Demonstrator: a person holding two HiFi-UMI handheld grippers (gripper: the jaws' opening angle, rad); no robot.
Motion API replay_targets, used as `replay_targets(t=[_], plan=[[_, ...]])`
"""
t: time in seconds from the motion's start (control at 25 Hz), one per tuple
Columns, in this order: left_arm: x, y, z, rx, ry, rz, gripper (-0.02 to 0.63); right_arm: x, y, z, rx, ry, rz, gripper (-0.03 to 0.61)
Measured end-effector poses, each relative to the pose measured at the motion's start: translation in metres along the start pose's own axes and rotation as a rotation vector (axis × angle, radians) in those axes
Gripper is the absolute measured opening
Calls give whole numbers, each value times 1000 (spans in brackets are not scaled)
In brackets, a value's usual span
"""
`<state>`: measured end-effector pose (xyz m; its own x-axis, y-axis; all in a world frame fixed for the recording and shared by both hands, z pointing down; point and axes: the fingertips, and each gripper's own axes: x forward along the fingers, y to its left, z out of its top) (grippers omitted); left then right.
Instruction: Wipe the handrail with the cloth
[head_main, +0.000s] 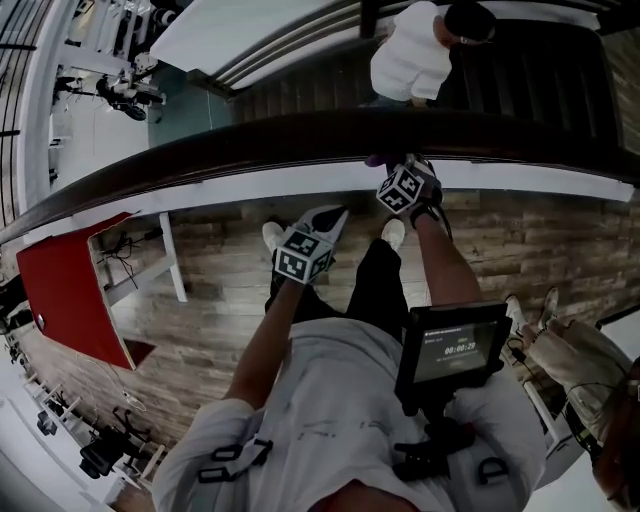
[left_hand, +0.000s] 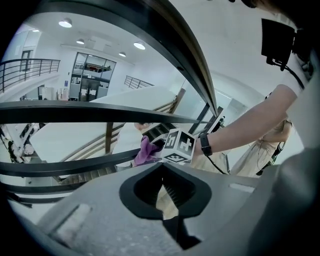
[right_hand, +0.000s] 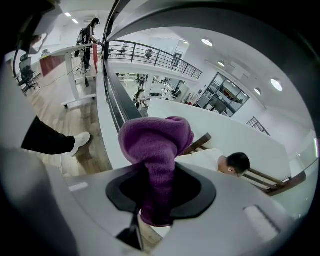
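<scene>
Right gripper (head_main: 397, 168) pinching purple cloth (right_hand: 156, 145) against dark handrail (head_main: 230, 138). Left gripper (head_main: 332, 216) on near side, off rail, jaws pressed together, nothing between.

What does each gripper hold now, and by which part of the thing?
The right gripper is shut on the purple cloth, pinching one bunched end; the rest bulges out beyond the jaws. The left gripper is shut and holds nothing.
</scene>
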<state>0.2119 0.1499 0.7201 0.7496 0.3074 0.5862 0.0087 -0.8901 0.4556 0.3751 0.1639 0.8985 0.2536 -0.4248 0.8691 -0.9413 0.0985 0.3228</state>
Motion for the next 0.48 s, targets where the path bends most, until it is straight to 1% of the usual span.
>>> replay_targets(t=[0.2,0.48], plan=[[26,-23,0,10,19,-39,-2,-7,-22,-31,5,22,-35,117],[81,-61,15,23,40,-67,-2,-22,-74,-95,29,52,-69,117]])
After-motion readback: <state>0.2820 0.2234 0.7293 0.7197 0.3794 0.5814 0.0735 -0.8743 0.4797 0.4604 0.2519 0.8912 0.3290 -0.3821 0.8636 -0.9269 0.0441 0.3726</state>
